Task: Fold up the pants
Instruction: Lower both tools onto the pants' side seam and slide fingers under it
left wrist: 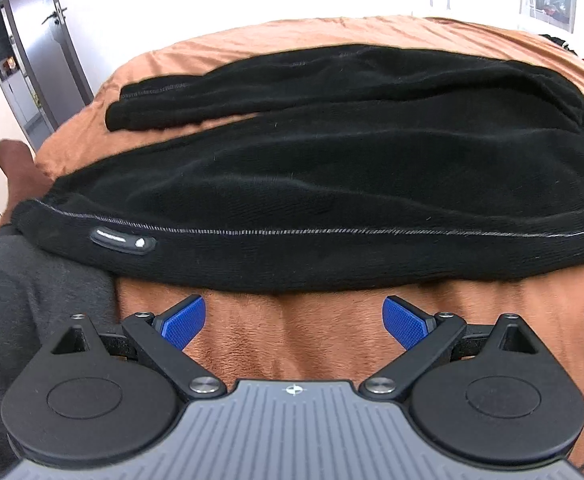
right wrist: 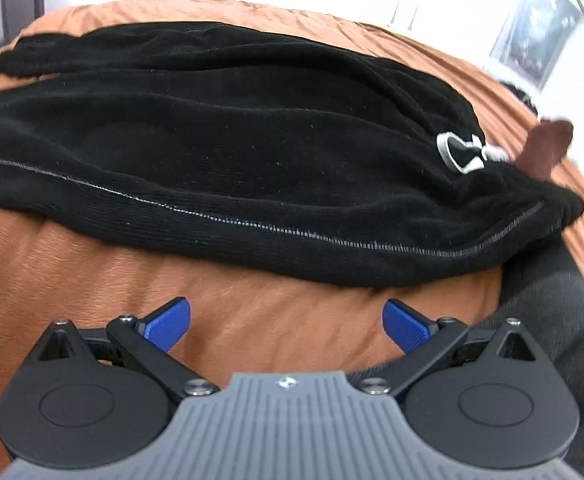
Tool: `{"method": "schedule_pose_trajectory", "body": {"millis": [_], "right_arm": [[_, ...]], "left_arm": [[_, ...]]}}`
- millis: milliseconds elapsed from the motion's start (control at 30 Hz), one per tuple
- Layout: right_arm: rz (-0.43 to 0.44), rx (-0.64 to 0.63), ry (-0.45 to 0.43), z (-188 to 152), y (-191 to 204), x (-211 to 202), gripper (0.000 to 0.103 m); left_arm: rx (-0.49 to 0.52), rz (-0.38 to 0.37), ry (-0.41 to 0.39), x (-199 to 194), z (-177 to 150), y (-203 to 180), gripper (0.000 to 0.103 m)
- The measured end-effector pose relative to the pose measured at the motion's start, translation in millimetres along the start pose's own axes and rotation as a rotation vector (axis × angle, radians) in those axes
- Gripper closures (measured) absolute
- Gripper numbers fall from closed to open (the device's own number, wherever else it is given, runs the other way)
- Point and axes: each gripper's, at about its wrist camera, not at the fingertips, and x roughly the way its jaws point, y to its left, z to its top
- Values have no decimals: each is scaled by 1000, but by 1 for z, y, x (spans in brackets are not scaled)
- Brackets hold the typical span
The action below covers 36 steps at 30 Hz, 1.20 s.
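Observation:
Black pants (left wrist: 312, 176) lie folded lengthwise across an orange-brown bedspread (left wrist: 312, 340), their ribbed waistband with grey stitching facing me. A small label (left wrist: 123, 241) sits on the waistband at the left. The white drawstring (right wrist: 458, 152) shows at the right end. My left gripper (left wrist: 294, 322) hovers open over bare bedspread just short of the waistband, blue pads empty. In the right wrist view the same pants (right wrist: 231, 140) spread ahead, and my right gripper (right wrist: 285, 326) is open too, a short way in front of the waistband edge.
Dark grey cloth, apparently the person's clothing (left wrist: 31, 300), is at the left of the left view and the right of the right view (right wrist: 564, 320). A door (left wrist: 47, 40) stands beyond the bed's far left corner. A picture (right wrist: 532, 40) hangs on the white wall.

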Motion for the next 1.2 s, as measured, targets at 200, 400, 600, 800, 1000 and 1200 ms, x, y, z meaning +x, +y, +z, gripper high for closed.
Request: {"method": "schedule_pose_trajectory", "body": {"millis": [200,400,600,800,1000,1200], "right_arm": [[-95,-94,-27,11,9,23,5],[-173,-232,-80,23,17,39,5],[-196,-294,-100,24,22,40,5],[-183,-298,-104,25,23,39,5],[-167,-292,-97,26,21,41,5],[-161,-287,-101,28,18,45,5]], "left_arm": [[-52,-15,28,26,1,15,0],[-91,6,6,45,16,26,0],[-66,2,-11,45,12,25,0],[-43,-12,-33,41,9,25,0],[-64,-53,-55,48,-14,35,0],[-43,-40,-86,44,-19,31,0]]}}
